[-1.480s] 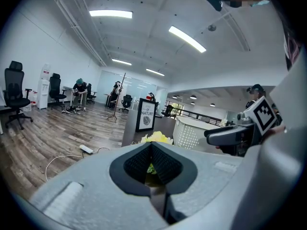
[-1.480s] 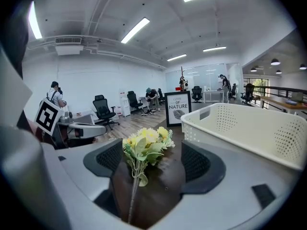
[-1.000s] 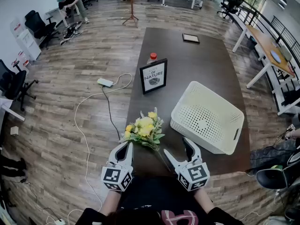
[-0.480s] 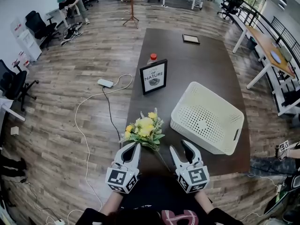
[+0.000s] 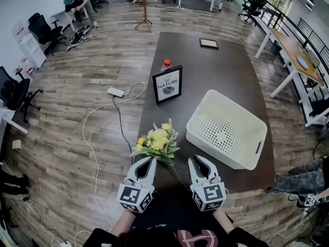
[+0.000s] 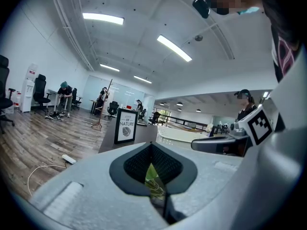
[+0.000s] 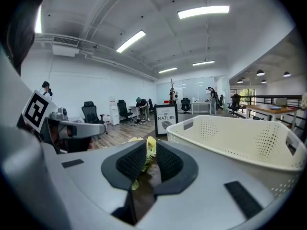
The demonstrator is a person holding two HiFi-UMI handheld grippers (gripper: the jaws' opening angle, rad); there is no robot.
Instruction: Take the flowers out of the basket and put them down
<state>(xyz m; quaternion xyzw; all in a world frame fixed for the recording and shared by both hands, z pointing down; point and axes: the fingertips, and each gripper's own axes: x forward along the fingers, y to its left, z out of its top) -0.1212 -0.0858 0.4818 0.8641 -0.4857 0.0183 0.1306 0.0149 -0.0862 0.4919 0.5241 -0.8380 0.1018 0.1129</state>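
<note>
Nearest, at the bottom of the head view, the left gripper (image 5: 149, 161) has its jaws clenched tip to tip, gripping nothing. Its tips sit just beside the lowest leaves of the flowers (image 5: 157, 140), and no view shows whether they touch. To its right, the right gripper (image 5: 200, 161) has just been closing. Its jaws are nearly together with a thin slit between them, and nothing is caught in it; in the right gripper view the blooms show through the slit, farther off. The thin stem (image 5: 177, 175) runs down and to the right across the dark bench (image 5: 216, 71), between the two grippers.

The yellow flowers lie on the bench at lower centre, near its left edge and outside the basket (image 5: 223, 130). That white perforated basket stands empty to their right, apart from them. Farther up, a framed sign (image 5: 168, 84) reading "NATURE" stands upright, with a red-capped bottle (image 5: 166, 64) just behind it. At the far end of the bench lies a small dark flat tablet (image 5: 208, 42).
</note>
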